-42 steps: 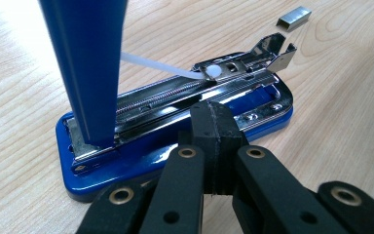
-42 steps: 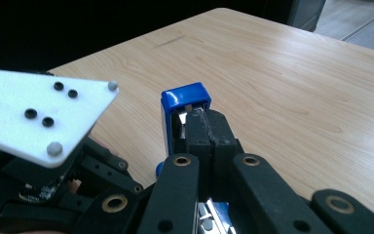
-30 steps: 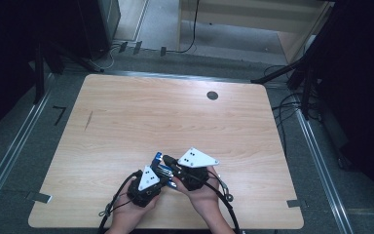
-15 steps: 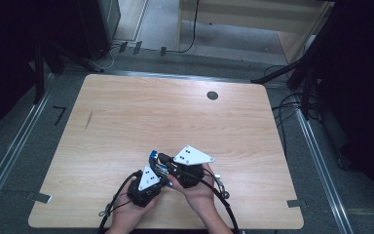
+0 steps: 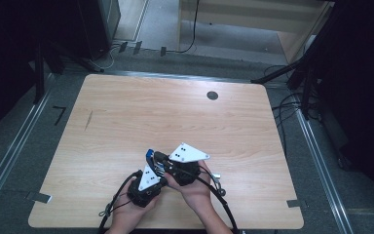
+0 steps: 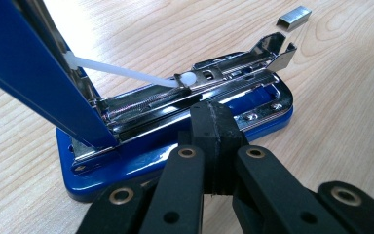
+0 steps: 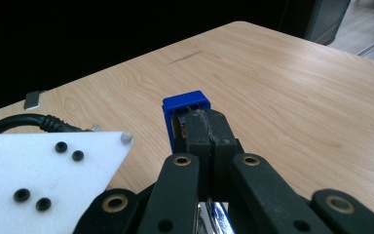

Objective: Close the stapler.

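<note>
A blue stapler (image 6: 175, 146) lies open on the wooden table (image 5: 175, 112) near its front edge. Its blue lid (image 7: 186, 103) stands up, baring the chrome magazine (image 6: 224, 80) and a white pusher rod (image 6: 121, 72). My left gripper (image 6: 213, 122) is shut, its tips pressed against the side of the stapler between base and magazine. My right gripper (image 7: 208, 127) is shut too, its tips against the inner side of the raised lid. In the high view the grippers (image 5: 161, 168) meet at the stapler (image 5: 150, 156). A short strip of staples (image 6: 294, 17) lies just beyond the magazine's open front.
A dark round cable hole (image 5: 213, 95) sits at the table's far right. Cables (image 5: 224, 204) trail from both grippers over the front edge. A strip of tape (image 5: 39, 197) marks the front left corner. Dark stands and floor cables surround the table.
Both hands and the grippers have crept slightly left, and the blue lid's tip has moved left with them. The stapler base has stayed put.
</note>
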